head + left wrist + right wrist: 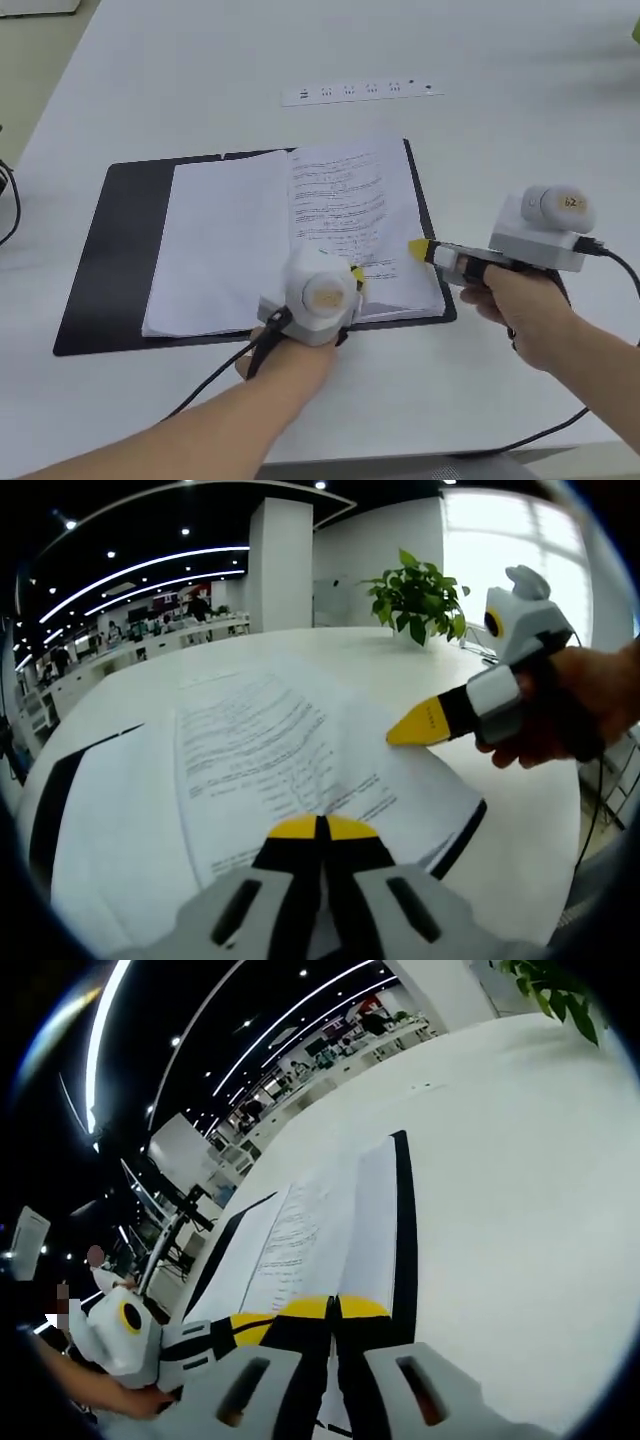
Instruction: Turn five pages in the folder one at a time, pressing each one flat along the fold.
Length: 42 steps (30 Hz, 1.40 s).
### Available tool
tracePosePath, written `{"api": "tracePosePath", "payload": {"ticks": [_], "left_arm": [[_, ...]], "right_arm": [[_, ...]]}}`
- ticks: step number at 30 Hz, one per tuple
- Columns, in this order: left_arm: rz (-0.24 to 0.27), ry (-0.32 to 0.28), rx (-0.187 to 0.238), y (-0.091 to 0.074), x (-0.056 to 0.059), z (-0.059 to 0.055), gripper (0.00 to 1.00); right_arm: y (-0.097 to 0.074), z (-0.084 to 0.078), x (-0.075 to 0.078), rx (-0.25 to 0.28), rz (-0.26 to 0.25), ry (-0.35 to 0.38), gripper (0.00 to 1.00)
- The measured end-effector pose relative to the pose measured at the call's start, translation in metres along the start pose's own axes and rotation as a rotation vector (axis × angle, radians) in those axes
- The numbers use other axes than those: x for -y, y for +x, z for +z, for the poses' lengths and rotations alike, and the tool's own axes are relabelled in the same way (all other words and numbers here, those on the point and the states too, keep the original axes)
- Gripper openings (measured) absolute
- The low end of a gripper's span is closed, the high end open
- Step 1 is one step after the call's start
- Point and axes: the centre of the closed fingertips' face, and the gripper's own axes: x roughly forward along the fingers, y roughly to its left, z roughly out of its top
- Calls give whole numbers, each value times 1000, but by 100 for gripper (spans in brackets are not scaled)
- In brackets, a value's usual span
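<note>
The folder (110, 260) sits open at the near edge of the table (520, 90); no idea how many turns are done. Both left gripper (318, 825) and right gripper (335, 1305) are pinched closed, empty.

The folder (100, 305) lies open and flat on the white table (500, 110), turned a little askew, its black cover (130, 230) showing as a wide band at the left and a thin border along the right and near edges. The left page (225, 245) is blank white — the right page (345, 210) carries lines of small printed text. The fold (291, 200) runs between them from the near edge to the far one, both pages lying close to flat
</note>
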Motion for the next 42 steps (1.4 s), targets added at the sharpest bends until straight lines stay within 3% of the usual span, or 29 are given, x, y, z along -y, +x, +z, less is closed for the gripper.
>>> {"api": "tracePosePath", "payload": {"ticks": [4,11,21,25,33,42], "left_arm": [[-25,-56,-17,-2,2,1,3],[-30,-52,-66,-26,-10,-4,16],[2,-62,21,-79,-44,18,24],[30,-63,44,-101,-62,20,24],[91,-107,90,-142,-102,20,25],[133,-118,120,-188,-138,19,25]], "right_arm": [[-4,4,-6,7,-15,35,0],[-16,13,-34,10,15,80,0],[-28,28,-80,28,61,175,0],[-30,36,-110,48,119,242,0],[-8,45,-154,50,202,282,0],[24,32,-210,14,270,289,0]]}}
